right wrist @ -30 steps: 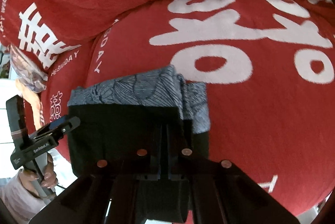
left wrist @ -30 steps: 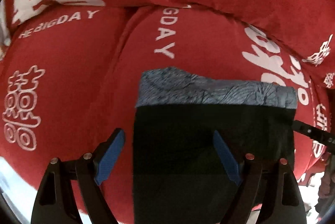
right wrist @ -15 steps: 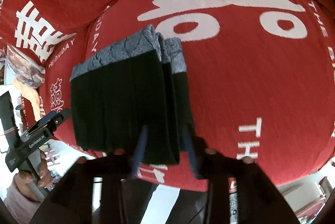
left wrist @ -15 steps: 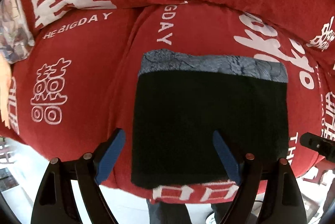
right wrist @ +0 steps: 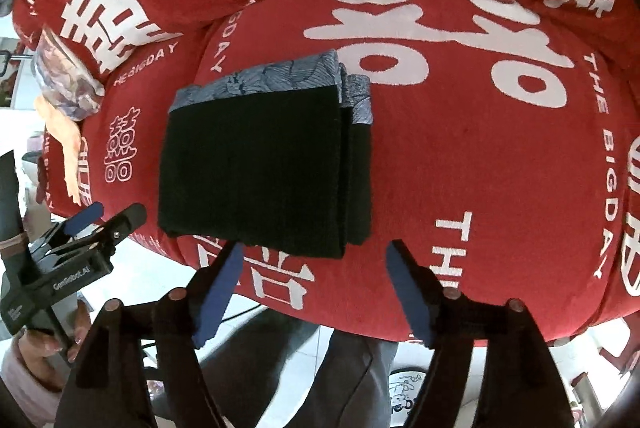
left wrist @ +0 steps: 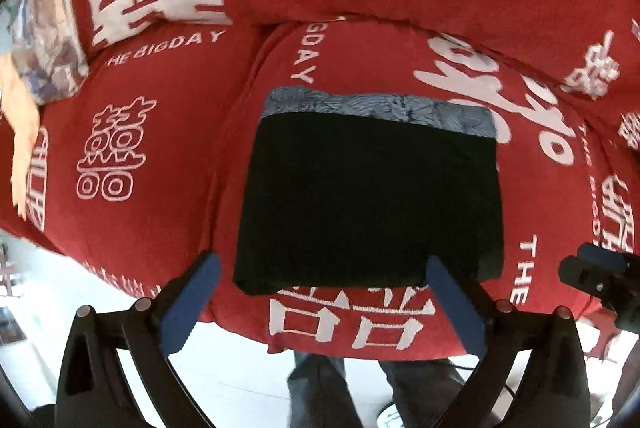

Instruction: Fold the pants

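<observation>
Pants: the pants (left wrist: 368, 195) are lying as a compact dark rectangle on the red cushion (left wrist: 132, 155), with the grey patterned waistband (left wrist: 376, 107) showing along the far edge; the near edge is sitting close to the cushion's front lip.

Layers: in the right wrist view the pants (right wrist: 260, 163) are showing stacked folds along their right side, one layer stepping out a little beyond the one above.

Left gripper: the left gripper (left wrist: 320, 288) is hovering just in front of the near edge of the pants, its jaws standing wide apart and gripping nothing.

Right gripper: the right gripper (right wrist: 316, 280) is hanging off the front of the cushion near the bundle's right corner, its jaws likewise spread and empty.

Surroundings: a patterned cloth (right wrist: 68, 83) is resting at the far left of the sofa, well apart from the pants.

Step in hand: judging by the tidy stack and both pairs of jaws being free, the folding is looking finished or nearly so, and this is reading as the release.

Next move: it is probably calling only for a check of the offset right-hand layers; if squaring is wanted, a light nudge inward, taking care not to drag the top fold open.
</observation>
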